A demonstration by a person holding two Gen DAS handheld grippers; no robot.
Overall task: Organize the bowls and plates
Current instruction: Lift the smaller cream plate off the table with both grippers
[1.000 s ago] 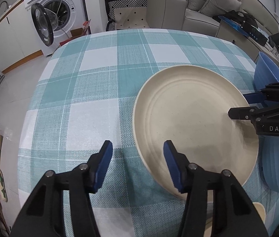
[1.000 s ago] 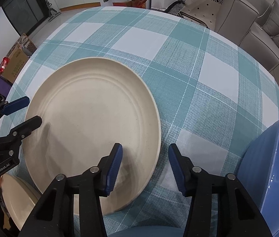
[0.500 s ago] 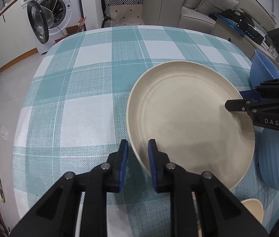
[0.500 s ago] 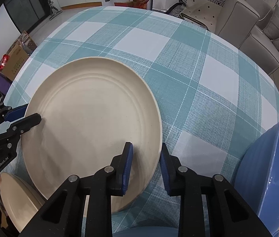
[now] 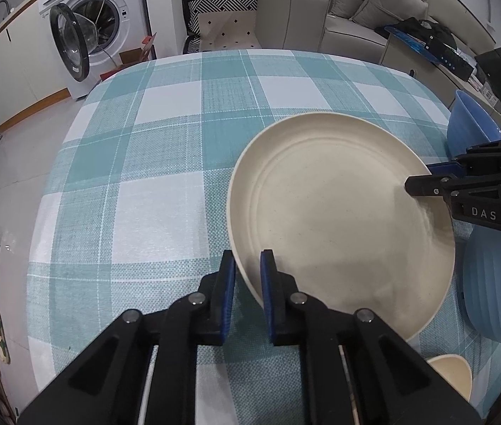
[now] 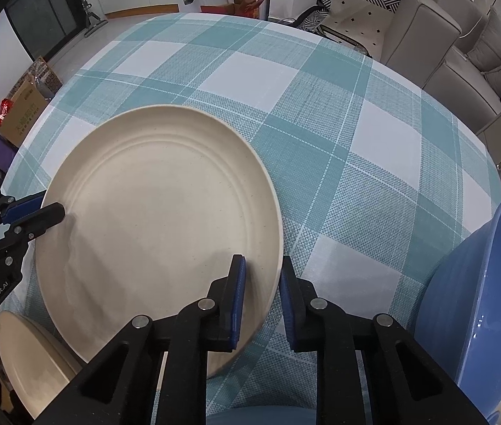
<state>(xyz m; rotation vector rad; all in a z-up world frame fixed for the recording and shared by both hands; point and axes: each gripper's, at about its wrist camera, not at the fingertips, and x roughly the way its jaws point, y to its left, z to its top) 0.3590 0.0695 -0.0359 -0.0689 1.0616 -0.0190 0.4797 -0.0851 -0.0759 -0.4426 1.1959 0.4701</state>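
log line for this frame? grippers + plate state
left gripper: shut on cream plate rim | right gripper: shut on opposite rim | blue bowl: untouched

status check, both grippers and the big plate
Left gripper and right gripper both shut on cream plate, opposite rims. Blue bowl close on the right.
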